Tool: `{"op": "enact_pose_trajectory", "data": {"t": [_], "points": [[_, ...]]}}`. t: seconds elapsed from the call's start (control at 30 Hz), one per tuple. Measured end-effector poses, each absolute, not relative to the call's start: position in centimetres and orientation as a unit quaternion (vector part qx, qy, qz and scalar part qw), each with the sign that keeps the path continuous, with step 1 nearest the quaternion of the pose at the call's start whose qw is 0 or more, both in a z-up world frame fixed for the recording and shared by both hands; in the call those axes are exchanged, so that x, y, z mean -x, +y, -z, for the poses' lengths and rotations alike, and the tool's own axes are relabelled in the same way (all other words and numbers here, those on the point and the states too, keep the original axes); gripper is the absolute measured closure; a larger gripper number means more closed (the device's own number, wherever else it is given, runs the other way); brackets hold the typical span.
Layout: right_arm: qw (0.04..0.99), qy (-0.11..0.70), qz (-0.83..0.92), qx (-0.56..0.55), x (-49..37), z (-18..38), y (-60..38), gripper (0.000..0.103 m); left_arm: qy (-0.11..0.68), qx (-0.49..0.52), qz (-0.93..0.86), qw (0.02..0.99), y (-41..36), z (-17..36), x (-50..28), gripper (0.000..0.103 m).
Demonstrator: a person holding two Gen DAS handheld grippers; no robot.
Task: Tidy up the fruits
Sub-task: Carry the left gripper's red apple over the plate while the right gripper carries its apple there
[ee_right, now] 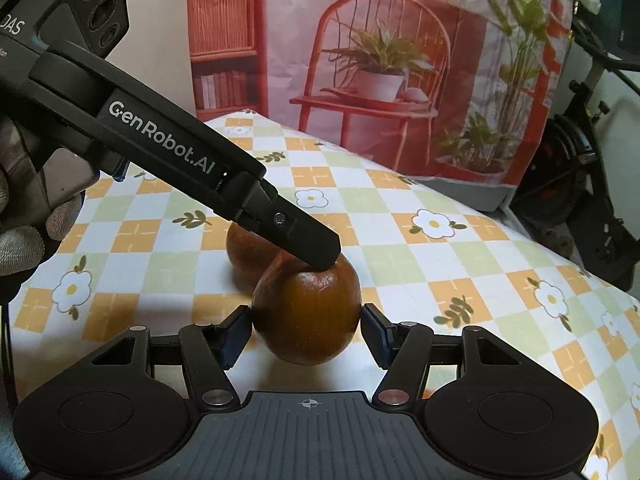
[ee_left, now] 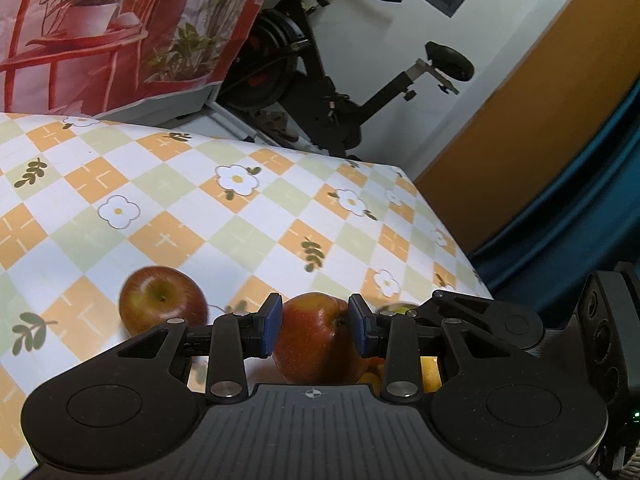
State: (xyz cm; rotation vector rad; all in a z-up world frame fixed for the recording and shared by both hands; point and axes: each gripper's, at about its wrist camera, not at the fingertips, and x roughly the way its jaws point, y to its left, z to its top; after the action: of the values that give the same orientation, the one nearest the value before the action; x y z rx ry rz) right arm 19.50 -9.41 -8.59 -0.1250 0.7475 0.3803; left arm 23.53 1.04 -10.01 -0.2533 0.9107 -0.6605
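In the left wrist view my left gripper is shut on a red-yellow apple, its blue pads pressed on both sides. A second red apple lies on the checkered tablecloth to its left. Yellow and orange fruit show partly behind the right finger. In the right wrist view my right gripper is open around the same apple, pads close to its sides. The left gripper's finger comes in from the upper left onto the apple's top. The other apple lies behind.
A red printed bag with plants stands at the table's far edge. An exercise bike stands beyond the table. The table's right edge drops off to a blue curtain.
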Motion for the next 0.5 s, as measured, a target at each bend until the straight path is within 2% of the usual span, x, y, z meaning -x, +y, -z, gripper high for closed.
{"op": "enact_pose_trajectory", "data": {"t": [0.5], "points": [[0.921, 0.354, -0.156, 0.047, -12.7, 7.5, -13.5, 0.047, 0.427, 0.116, 0.352, 0.825, -3.5, 9.5, -19.2, 0.065]]}}
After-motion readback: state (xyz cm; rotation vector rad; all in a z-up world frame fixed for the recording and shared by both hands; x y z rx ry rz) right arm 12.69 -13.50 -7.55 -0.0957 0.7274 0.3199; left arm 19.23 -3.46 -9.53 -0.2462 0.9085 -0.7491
